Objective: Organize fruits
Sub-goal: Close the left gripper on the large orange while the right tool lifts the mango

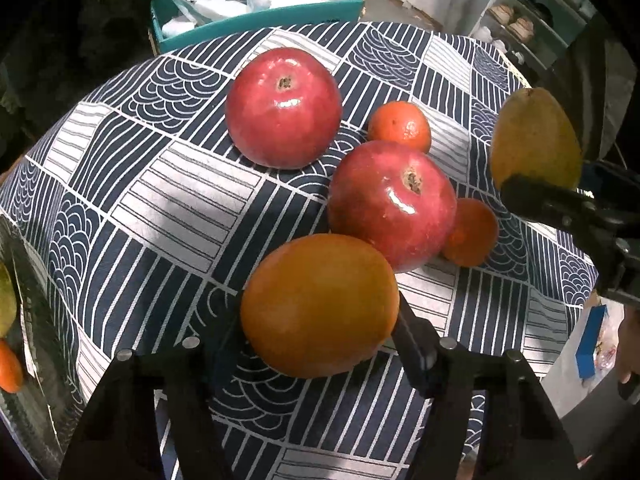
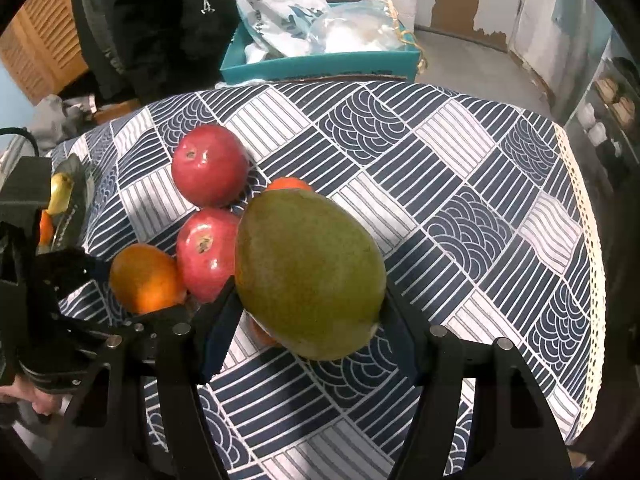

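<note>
We hold an orange [image 1: 320, 304] pinched in the left gripper [image 1: 320, 332] and a green mango [image 2: 308, 276] pinched in the right gripper [image 2: 310, 312], both lifted above the tablecloth [image 2: 460, 184], probably to carry them away from the two red apples [image 1: 284, 108].

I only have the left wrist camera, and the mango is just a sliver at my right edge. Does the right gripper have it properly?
Observer: Yes. The right gripper has its jaws pressed against both sides of the mango.
Operator: Anything under it?
Observer: A tangerine peeks out just below the mango.
Operator: Any fruit further right?
Observer: None, only patterned tablecloth out to its lace edge.
</note>
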Tool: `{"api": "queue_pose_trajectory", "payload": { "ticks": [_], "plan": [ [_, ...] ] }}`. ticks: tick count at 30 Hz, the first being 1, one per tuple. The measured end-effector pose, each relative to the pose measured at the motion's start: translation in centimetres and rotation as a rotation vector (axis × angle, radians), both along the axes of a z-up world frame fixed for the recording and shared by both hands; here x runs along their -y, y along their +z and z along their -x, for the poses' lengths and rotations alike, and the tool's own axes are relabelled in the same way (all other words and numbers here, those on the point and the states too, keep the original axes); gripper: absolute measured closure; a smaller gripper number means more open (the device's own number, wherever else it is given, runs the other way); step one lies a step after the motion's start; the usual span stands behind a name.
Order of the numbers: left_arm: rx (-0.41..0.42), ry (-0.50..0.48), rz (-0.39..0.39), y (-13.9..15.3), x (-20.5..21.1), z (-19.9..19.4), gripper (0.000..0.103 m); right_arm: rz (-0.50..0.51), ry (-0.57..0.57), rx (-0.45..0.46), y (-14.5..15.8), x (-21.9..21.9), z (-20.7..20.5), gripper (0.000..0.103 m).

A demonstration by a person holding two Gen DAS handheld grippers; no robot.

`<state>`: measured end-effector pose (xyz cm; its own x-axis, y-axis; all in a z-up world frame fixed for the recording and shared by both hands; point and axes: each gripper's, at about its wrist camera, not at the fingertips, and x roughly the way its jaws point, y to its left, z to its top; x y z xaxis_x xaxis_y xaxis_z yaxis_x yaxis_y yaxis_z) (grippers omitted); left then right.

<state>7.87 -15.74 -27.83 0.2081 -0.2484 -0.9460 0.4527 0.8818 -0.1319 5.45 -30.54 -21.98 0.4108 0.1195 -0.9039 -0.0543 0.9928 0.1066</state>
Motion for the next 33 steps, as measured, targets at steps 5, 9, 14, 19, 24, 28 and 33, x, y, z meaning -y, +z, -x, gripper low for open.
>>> {"api": "queue_pose_trajectory", "payload": {
  "ticks": [5,9,14,19,24,28,33],
  "plan": [
    [0.016,0.011,-0.012,0.2,-0.3,0.3,0.036,0.004,-0.003,0.009,-0.1,0.1,-0.1,0.036],
    [0.046,0.019,-0.027,0.8,-0.7,0.8,0.036,0.007,-0.011,0.023,0.3,0.2,-0.3,0.036],
    [0.081,0.045,-0.023,2.3,-1.6,1.1,0.036,0.015,-0.007,0.056,1.3,-0.1,-0.3,0.036],
    [0.13,0.074,-0.001,4.6,-2.2,1.2,0.036,0.019,0.001,0.099,2.9,-0.7,-0.2,0.036],
    [0.183,0.08,0.013,7.1,-2.7,1.7,0.036,0.024,0.006,0.142,4.8,-1.4,0.0,0.036],
    [0.192,0.106,0.045,8.7,-3.3,1.9,0.036,0.019,0.012,0.175,6.1,-1.8,0.2,0.036],
    [0.225,0.131,0.075,10.9,-4.1,2.1,0.036,0.015,0.015,0.21,7.7,-2.3,0.4,0.036]
  ]
}}
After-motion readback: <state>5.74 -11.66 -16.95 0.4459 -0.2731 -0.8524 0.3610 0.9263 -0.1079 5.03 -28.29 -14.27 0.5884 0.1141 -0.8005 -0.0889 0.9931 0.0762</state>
